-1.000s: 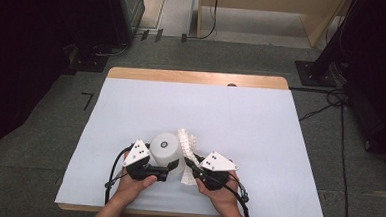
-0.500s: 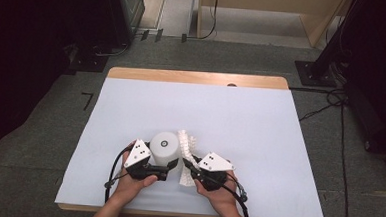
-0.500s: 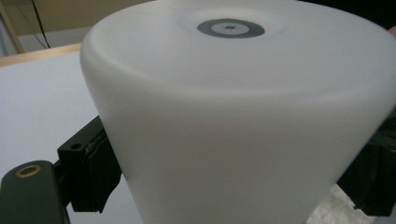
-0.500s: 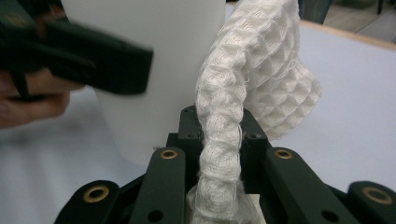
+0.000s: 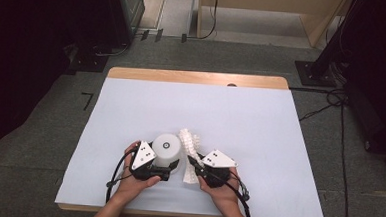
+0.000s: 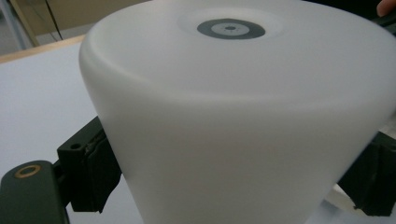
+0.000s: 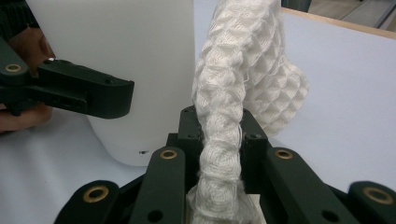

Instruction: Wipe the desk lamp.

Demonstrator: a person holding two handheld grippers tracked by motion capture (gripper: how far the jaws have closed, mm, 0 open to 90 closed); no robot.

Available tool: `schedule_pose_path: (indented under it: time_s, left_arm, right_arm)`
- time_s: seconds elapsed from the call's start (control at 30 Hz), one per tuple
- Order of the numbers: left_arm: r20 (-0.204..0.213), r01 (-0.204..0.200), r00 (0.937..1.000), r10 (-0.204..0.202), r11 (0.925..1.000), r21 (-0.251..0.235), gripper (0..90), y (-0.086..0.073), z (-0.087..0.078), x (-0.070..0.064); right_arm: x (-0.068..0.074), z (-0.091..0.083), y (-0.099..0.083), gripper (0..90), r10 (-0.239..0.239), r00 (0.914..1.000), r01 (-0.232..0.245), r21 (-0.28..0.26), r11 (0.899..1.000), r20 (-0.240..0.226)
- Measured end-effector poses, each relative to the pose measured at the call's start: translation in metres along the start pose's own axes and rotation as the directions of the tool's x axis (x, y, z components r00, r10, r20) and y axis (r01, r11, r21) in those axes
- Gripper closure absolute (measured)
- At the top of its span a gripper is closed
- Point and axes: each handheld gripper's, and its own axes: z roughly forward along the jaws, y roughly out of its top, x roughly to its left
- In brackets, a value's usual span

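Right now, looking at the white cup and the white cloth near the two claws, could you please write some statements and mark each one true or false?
1. The left claw grips the white cup from both sides. True.
2. The cup stands with its opening upward. False: it is upside down, base on top.
3. The right claw is clamped on the white cloth. True.
4. The cloth lies flat on the table. False: it is twisted and rises from the claw.
5. The cup is at the table's far edge. False: it is near the person's edge.
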Motion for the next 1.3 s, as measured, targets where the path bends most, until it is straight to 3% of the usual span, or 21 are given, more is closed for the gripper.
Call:
schedule_pose_path:
  time_s: [0.13, 0.3, 0.53, 0.63, 0.67, 0.7, 0.87, 0.93, 1.0, 1.13, 1.3]
  left_arm:
    - [0.002, -0.002, 1.0000, 0.002, 0.9999, 0.011, 8.4, 0.001, -0.001, 0.000]
    - [-0.053, 0.019, 0.9984, -0.019, 0.9998, -0.001, 7.6, 0.002, -0.002, -0.008]
    - [-0.171, 0.056, 0.9836, -0.057, 0.9983, -0.011, 7.4, 0.002, -0.001, -0.023]
    - [-0.208, 0.066, 0.9758, -0.068, 0.9977, -0.015, 7.9, 0.002, -0.001, -0.028]
    - [-0.207, 0.067, 0.9759, -0.068, 0.9977, -0.013, 8.2, 0.003, -0.001, -0.028]
    - [-0.199, 0.062, 0.9779, -0.063, 0.9980, -0.011, 8.4, 0.003, -0.002, -0.028]
    - [-0.084, 0.078, 0.9932, -0.081, 0.9962, -0.039, 8.7, 0.005, -0.006, -0.018]
    - [-0.014, 0.086, 0.9961, -0.087, 0.9940, -0.067, 8.7, 0.008, -0.010, -0.013]
    - [0.030, 0.090, 0.9956, -0.088, 0.9934, -0.071, 8.7, 0.010, -0.012, -0.010]
    - [0.062, 0.080, 0.9951, -0.077, 0.9956, -0.049, 8.7, 0.009, -0.011, -0.008]
    - [0.055, 0.052, 0.9972, -0.051, 0.9981, -0.031, 8.8, 0.008, -0.006, -0.011]
  right_arm:
    - [-0.002, -0.001, 0.000, 76.4, 0.002, 1.0000, -0.002, -0.002, 1.000, 0.008]
    - [-0.005, -0.003, 0.000, 76.2, 0.010, 0.9998, -0.010, -0.006, 1.000, 0.014]
    - [-0.006, -0.003, 0.001, 76.0, 0.013, 0.9996, -0.013, -0.012, 1.000, 0.024]
    - [-0.004, -0.003, 0.000, 76.0, 0.006, 0.9998, -0.005, -0.010, 1.000, 0.021]
    - [-0.003, -0.002, 0.000, 76.0, 0.001, 0.9998, -0.001, -0.009, 1.000, 0.020]
    - [-0.002, -0.002, 0.000, 76.0, 0.002, 0.9998, -0.002, -0.007, 1.000, 0.019]
    - [0.001, 0.000, 0.000, 76.1, -0.004, 1.0000, 0.004, 0.000, 1.000, 0.007]
    - [0.003, 0.001, -0.001, 76.2, -0.008, 0.9999, 0.008, 0.003, 1.000, -0.007]
    - [0.007, 0.003, 0.000, 76.4, -0.021, 0.9995, 0.022, 0.001, 1.000, -0.022]
    - [0.013, -0.003, 0.006, 76.5, -0.040, 0.9989, 0.039, -0.027, 0.999, -0.023]
    - [0.017, -0.020, 0.021, 76.5, -0.065, 0.9978, 0.062, -0.108, 0.992, -0.018]
